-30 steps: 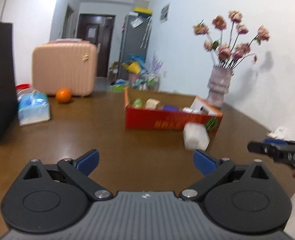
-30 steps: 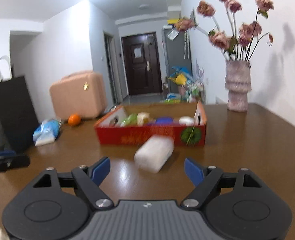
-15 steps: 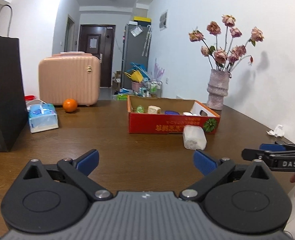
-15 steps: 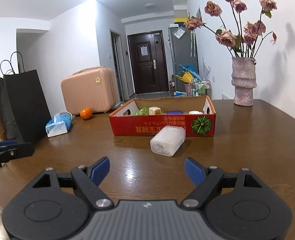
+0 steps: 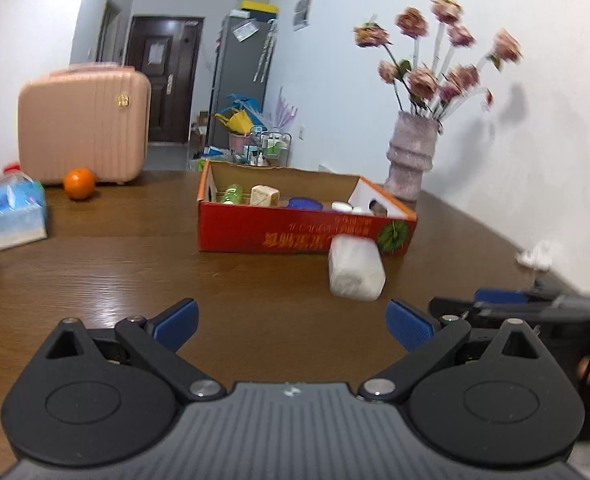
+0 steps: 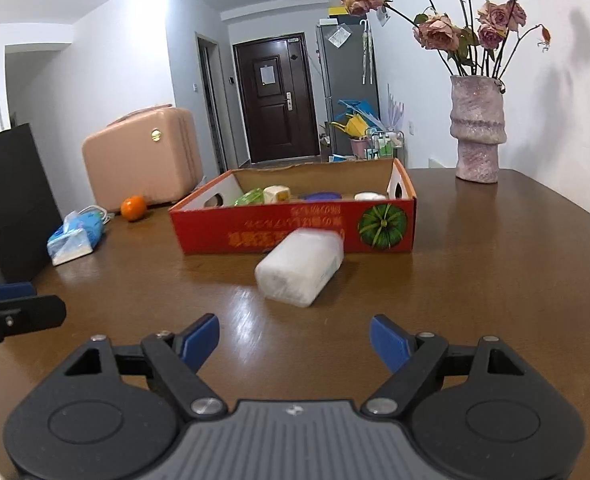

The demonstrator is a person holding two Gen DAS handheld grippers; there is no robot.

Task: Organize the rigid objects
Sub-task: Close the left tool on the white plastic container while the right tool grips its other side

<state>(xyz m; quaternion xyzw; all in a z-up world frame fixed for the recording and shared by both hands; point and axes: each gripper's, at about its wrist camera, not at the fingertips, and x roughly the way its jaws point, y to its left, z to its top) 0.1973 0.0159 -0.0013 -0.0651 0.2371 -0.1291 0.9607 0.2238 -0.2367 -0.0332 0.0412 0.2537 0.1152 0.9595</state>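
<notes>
Right gripper [image 6: 294, 340]: jaws spread wide, nothing between the blue pads, held low over the brown wooden table [image 6: 495, 280] and aimed at the white plastic container [image 6: 299, 266]. Left gripper [image 5: 291, 326]: jaws likewise wide apart and empty, also above the table, with the container ahead and slightly to the right of its centre line. White plastic container: lying on its side on the table, just in front of the red cardboard box [image 6: 295, 228], near the box's right front corner by the green pumpkin print; contact with the box wall cannot be confirmed. Red cardboard box: open-topped, resting on the table, holding a green item [image 6: 251, 197], a beige cube-shaped item [image 6: 276, 193], a blue lid-like item [image 6: 322, 196] and a white item [image 6: 369, 196]. Pink textured vase [image 6: 477, 128] with dried roses: upright on the table, behind and to the right of the box, near the white wall. Orange [image 6: 133, 208]: on the table to the left of the box, just in front of the pink suitcase [image 6: 141, 156]. Blue tissue pack [image 6: 75, 238]: on the table, nearer than the orange, beside a black paper bag [image 6: 11, 200]. Left gripper visible at the left edge of the right wrist view; right gripper visible at the right edge of the left wrist view, blurred. Small crumpled white item [image 5: 535, 254]: on the table at right, near the wall.
</notes>
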